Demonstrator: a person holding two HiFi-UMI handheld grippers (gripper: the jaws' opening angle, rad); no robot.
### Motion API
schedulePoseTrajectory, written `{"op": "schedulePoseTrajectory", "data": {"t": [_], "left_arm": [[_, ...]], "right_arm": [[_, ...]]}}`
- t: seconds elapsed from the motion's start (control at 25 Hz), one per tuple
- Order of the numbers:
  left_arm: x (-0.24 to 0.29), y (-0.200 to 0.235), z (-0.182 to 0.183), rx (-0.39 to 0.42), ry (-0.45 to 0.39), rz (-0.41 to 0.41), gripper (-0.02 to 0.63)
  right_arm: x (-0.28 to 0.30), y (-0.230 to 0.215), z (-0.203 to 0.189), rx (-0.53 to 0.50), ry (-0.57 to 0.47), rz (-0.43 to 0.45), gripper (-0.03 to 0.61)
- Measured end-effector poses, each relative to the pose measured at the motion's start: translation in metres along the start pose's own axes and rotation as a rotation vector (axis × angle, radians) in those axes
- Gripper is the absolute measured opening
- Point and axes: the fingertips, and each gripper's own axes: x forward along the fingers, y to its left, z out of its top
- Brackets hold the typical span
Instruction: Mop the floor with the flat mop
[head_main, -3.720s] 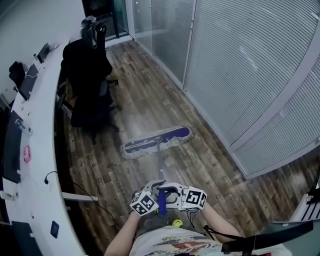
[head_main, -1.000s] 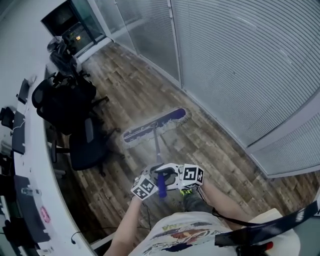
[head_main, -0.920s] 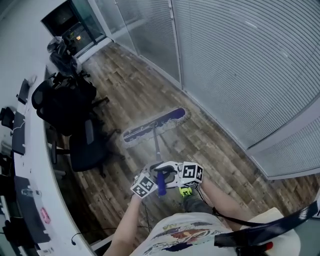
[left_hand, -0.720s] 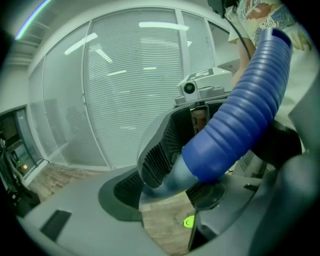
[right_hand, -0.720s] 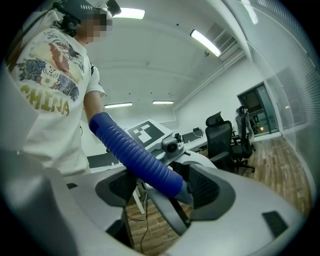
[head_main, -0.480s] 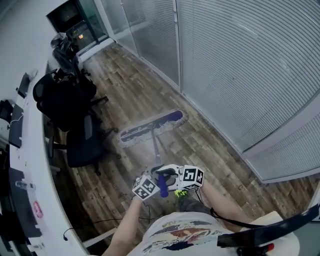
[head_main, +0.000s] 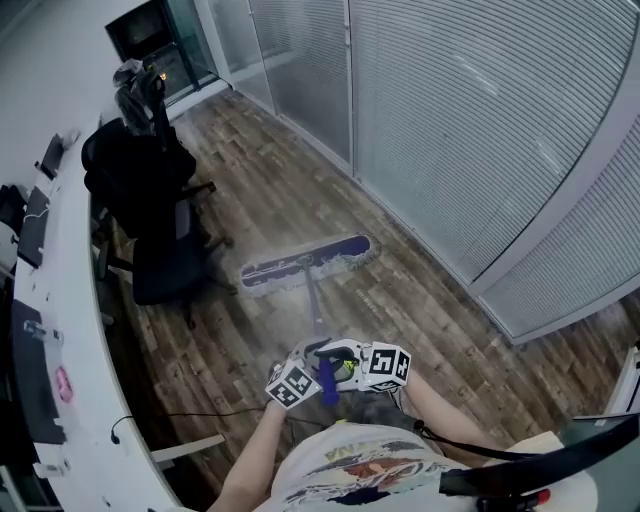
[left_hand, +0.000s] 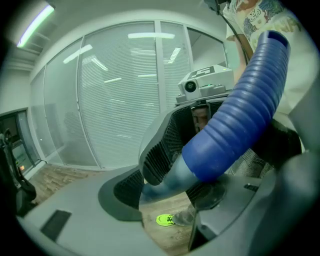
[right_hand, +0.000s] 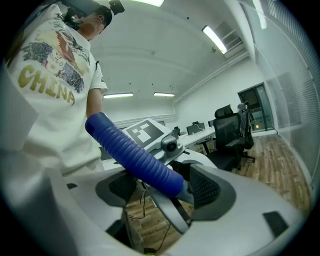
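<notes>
The flat mop's blue-and-grey head (head_main: 306, 264) lies across the wooden floor (head_main: 290, 190) ahead of me, its silver pole (head_main: 313, 305) rising to the ribbed blue grip (head_main: 327, 382). My left gripper (head_main: 305, 376) and right gripper (head_main: 345, 366) face each other, both shut on the mop handle just below that grip. In the left gripper view the blue grip (left_hand: 240, 105) crosses between the ribbed pads (left_hand: 162, 152). The right gripper view has the same grip (right_hand: 137, 156) clamped between the two dark pads (right_hand: 205, 187).
Black office chairs (head_main: 150, 215) stand left of the mop head beside a long curved white desk (head_main: 70, 330). Glass partitions with blinds (head_main: 470, 130) run along the right. A cable (head_main: 190, 412) trails over the floor near the desk. A green sticker (left_hand: 166, 219) marks the floor.
The view has swung and the mop head now lies a little further right and more level on the floor. Both grippers keep their hold on the handle.
</notes>
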Motion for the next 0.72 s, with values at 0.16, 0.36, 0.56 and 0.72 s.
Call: {"op": "schedulePoseTrajectory", "data": {"t": [0.16,0.36,0.56,0.72], "left_arm": [[-0.026,-0.077,-0.012,0.001,-0.006,-0.014,0.213],[-0.055,-0.156,-0.011,0.004,-0.024,-0.036,0.213],[-0.072,-0.233,-0.007,-0.001,-0.025,-0.057,0.213],[-0.076,-0.293,0.001,0.003,-0.015,-0.063,0.213]], "right_arm": [[0.009,0.077,-0.018,0.01,0.009,-0.021,0.298],[0.01,0.159,-0.028,0.023,-0.007,-0.057,0.298],[0.001,0.234,-0.04,0.041,-0.027,-0.074,0.298],[-0.016,0.291,-0.052,0.051,-0.035,-0.081,0.298]]}}
